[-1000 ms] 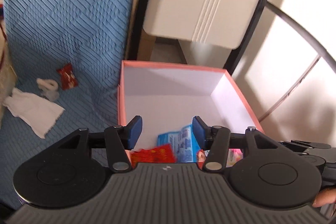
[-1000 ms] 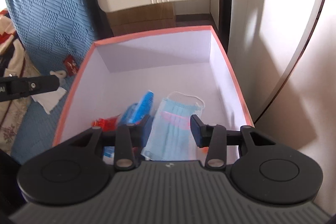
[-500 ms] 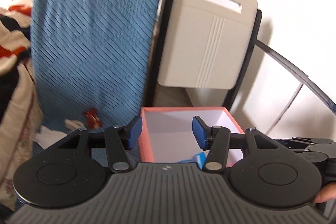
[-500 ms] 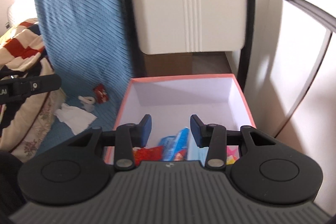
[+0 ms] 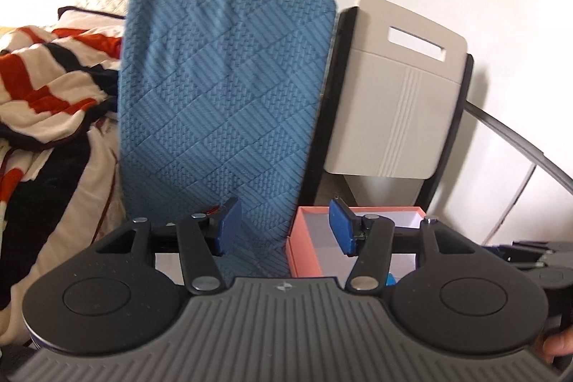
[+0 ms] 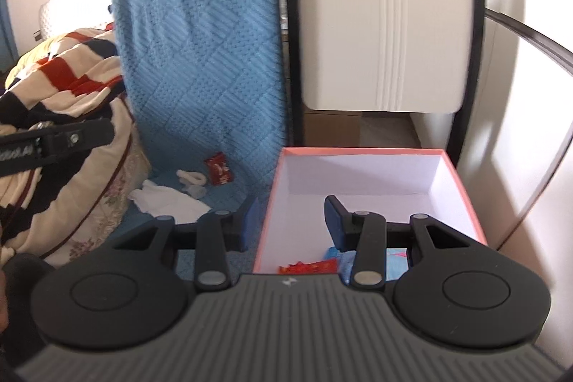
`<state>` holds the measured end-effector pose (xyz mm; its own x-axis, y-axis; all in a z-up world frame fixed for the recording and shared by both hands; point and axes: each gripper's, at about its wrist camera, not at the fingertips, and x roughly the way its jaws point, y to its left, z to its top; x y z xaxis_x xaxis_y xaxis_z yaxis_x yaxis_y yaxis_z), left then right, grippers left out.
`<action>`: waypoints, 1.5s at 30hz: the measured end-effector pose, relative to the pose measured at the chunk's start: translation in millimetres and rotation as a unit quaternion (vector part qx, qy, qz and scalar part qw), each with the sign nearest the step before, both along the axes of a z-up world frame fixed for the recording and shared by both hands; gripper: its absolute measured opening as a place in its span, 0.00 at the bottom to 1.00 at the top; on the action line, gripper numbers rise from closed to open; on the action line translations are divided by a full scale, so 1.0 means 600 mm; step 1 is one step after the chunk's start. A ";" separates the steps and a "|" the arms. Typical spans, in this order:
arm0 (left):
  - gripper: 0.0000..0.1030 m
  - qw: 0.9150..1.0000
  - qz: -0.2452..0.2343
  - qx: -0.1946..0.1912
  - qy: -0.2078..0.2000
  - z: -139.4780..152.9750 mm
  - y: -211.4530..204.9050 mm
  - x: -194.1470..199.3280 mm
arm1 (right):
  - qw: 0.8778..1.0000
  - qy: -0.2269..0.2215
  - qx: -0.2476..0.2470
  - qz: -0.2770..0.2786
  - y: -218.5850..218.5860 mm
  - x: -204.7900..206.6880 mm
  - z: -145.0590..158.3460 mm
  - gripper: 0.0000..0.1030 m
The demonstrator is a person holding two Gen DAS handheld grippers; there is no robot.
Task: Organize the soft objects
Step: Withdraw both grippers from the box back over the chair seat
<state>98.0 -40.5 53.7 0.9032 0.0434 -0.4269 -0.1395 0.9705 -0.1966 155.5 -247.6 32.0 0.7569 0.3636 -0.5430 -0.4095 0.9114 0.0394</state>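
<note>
The left gripper (image 5: 283,226) stands wide open with nothing between its blue pads, held up in front of the blue quilted cover (image 5: 225,88); from this view only the far corner of the pink-rimmed box (image 5: 308,253) shows, and its contents are almost wholly hidden behind the gripper body, save for a sliver of blue near the right finger. The right gripper (image 6: 292,224) is likewise spread wide and empty, its left finger over the blue cover (image 6: 200,59) and its right finger over the open box (image 6: 462,188). Inside that box, a red wrapper (image 6: 309,266) and part of a light blue item (image 6: 395,256) peek out at the near edge, both cut off by the gripper so their full shape cannot be told. On the blue cover to the left of the box lie a white cloth (image 6: 168,201), a small whitish object (image 6: 193,181) too blurred to identify, and a red packet (image 6: 218,168), close together. A striped blanket (image 6: 61,88) is heaped at the left, and a beige chair back (image 6: 383,34) stands behind the box. The left gripper's side juts in at the left edge of the right wrist view.
</note>
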 end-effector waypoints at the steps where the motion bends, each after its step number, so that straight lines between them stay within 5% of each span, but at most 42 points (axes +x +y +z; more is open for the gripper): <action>1: 0.59 1.000 0.002 -0.003 0.000 -0.002 0.006 -0.003 | 1.000 -0.002 -0.002 0.003 0.009 -0.006 -0.002 0.42; 23: 0.59 0.998 0.036 -0.012 0.040 -0.102 0.095 -0.045 | 0.999 0.010 -0.010 0.052 0.118 -0.055 -0.089 0.42; 45: 0.59 0.994 0.028 -0.024 0.106 -0.216 0.133 0.003 | 0.999 0.033 -0.013 0.038 0.166 -0.038 -0.184 0.42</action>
